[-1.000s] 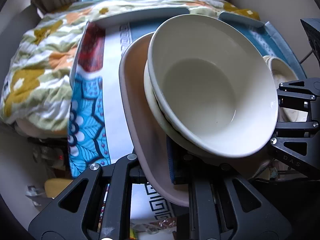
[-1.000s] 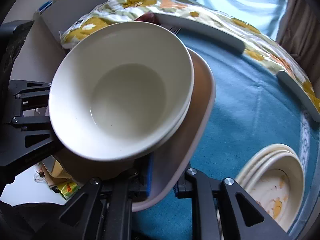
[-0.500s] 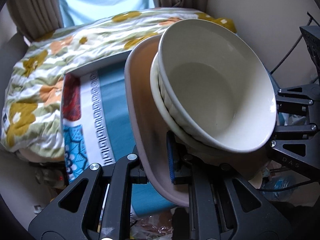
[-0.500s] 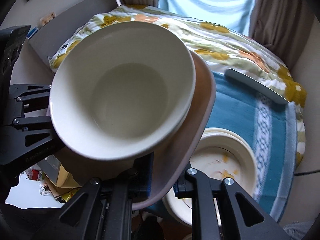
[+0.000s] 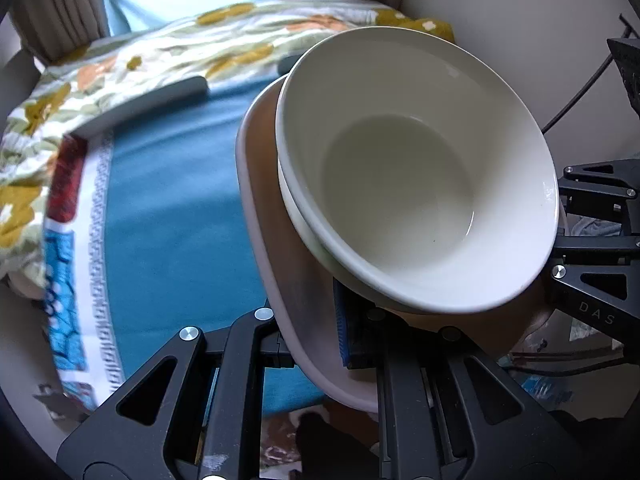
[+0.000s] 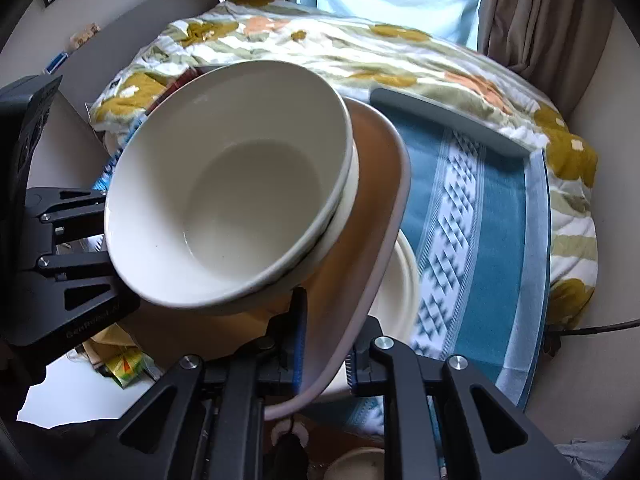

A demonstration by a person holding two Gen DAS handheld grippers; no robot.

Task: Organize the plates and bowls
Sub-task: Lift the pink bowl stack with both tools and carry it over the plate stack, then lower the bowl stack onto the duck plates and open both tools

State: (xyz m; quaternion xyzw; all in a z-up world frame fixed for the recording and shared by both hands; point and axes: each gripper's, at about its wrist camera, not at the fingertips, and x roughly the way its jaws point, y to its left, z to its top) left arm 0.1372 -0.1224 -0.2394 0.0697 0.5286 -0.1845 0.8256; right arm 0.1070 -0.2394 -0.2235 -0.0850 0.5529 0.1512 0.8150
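I point both claws steeply down. My left claw [image 5: 316,354] is clamped tight on one edge of the pinkish plate [image 5: 276,280], my right claw [image 6: 322,354] on the opposite edge. Two stacked cream bowls [image 6: 232,216] sit tilted on the plate, held above a teal cloth [image 5: 180,208]. The right claw's frame reads "DAS". A floral quilt [image 6: 360,56] and curtains [image 6: 536,12] lie behind.

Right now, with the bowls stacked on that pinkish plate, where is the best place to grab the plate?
By its thin raised rim, from opposite sides. The plate is wide and flat with two stacked bowls on it. The left tongs and right tongs each pinch an edge, probably keeping it balanced.
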